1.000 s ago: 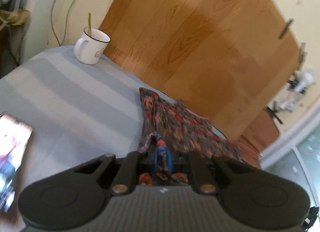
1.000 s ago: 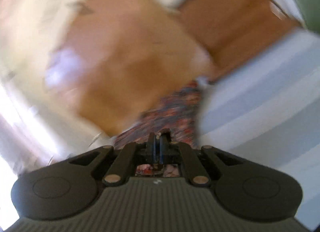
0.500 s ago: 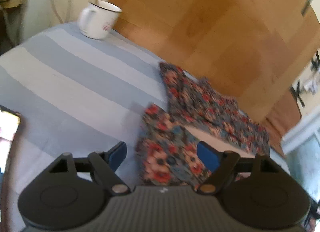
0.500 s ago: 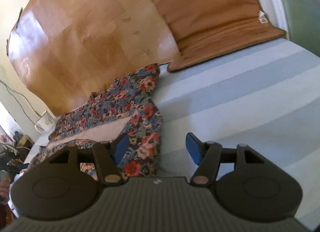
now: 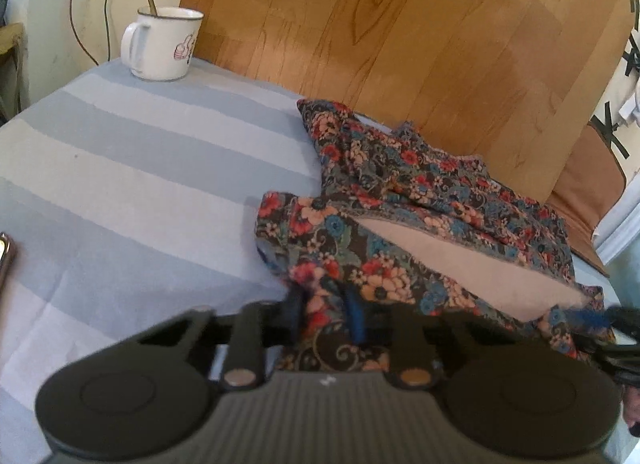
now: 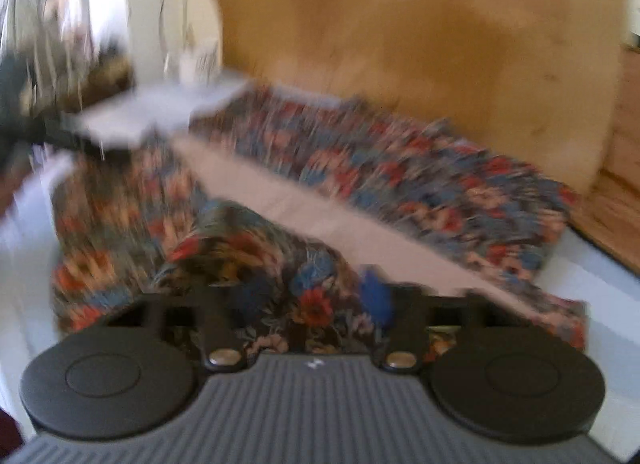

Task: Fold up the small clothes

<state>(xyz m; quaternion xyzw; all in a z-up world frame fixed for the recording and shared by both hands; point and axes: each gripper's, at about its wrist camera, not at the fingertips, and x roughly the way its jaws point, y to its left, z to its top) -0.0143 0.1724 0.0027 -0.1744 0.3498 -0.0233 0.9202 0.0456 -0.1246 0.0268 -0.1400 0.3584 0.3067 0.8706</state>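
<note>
A small floral garment [image 5: 400,200] lies on the striped blue-and-white cloth [image 5: 120,168], with a pale lining strip [image 5: 460,260] showing where it is folded. My left gripper [image 5: 326,314] has its blue pads close together on the garment's near left edge. In the blurred right wrist view the same garment [image 6: 360,168] fills the middle. My right gripper [image 6: 312,296] has its blue pads partly apart around a raised fold of the garment's near edge [image 6: 280,256].
A white enamel mug [image 5: 164,44] with a stick in it stands at the far left corner. A wooden board [image 5: 400,24] leans behind the table. A phone edge [image 5: 6,252] lies at the left. A brown cushion [image 5: 588,184] lies far right.
Both grippers were shut on the garment in the air, then opened with it laid on the table. Now both have moved in onto its near edge, the left pads closing on it.
</note>
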